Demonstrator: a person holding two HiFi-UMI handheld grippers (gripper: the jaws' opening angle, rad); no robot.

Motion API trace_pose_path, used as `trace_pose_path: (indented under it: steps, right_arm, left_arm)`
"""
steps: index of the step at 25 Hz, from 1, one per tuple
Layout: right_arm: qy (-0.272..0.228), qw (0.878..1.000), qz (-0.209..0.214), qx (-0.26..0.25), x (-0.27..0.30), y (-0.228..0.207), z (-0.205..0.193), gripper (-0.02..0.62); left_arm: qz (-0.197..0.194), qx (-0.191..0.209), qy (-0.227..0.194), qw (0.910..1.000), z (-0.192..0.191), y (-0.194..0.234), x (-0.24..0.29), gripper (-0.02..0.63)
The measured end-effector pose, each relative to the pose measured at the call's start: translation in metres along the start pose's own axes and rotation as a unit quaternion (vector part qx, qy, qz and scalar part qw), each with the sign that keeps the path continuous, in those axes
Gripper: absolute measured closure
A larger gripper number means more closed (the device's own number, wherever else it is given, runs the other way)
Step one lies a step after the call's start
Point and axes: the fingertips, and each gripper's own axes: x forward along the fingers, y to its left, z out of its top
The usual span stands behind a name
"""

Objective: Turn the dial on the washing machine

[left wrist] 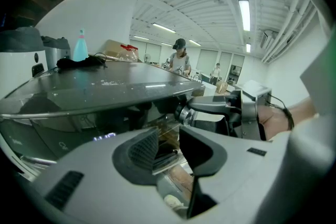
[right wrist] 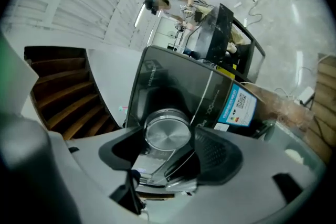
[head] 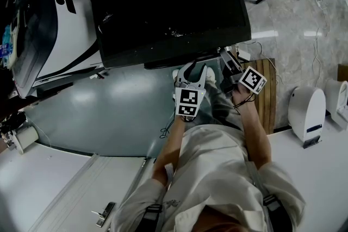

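Observation:
The washing machine's dark lid (head: 163,2) fills the top of the head view, and both grippers sit under its front edge. In the right gripper view the round silver dial (right wrist: 168,132) on the black control panel (right wrist: 173,81) lies between the jaws of my right gripper (right wrist: 168,152), with thin gaps at both pads. The left gripper view shows that same dial (left wrist: 184,113) with the right gripper's fingers (left wrist: 220,107) around it. My left gripper (left wrist: 168,149) hovers just left of it, open with nothing between its jaws. In the head view the dial is hidden.
A teal bottle (left wrist: 80,47) and a dark cloth lie on the lid. A white appliance (head: 65,24) stands to the left. To the right are a wooden board (head: 267,95), a white device (head: 306,111) and floor cables. A blue label (right wrist: 237,105) sits beside the dial.

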Motion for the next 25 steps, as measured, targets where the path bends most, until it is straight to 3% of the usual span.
trace_pose_path:
  steps: [5,9,17,25]
  right_arm:
    - [0.021,0.997,-0.021,-0.075,-0.001,0.003,-0.006,0.264]
    - [0.038,0.979,-0.061,-0.189,-0.002,0.002,-0.007,0.259]
    - [0.053,0.917,-0.124,-0.376,-0.003,0.011,-0.004,0.259]
    - [0.064,0.828,-0.183,-0.526,-0.001,0.017,-0.002,0.264]
  left_arm:
    - [0.001,0.000,-0.001,1.0000,0.000,0.000,-0.001,0.479]
    - [0.002,-0.001,-0.001,1.0000,-0.002,0.000,-0.001,0.479]
    - [0.004,-0.002,0.000,1.0000,-0.002,-0.001,-0.001,0.479]
    - [0.007,-0.003,0.000,1.0000,-0.003,0.000,-0.001,0.479]
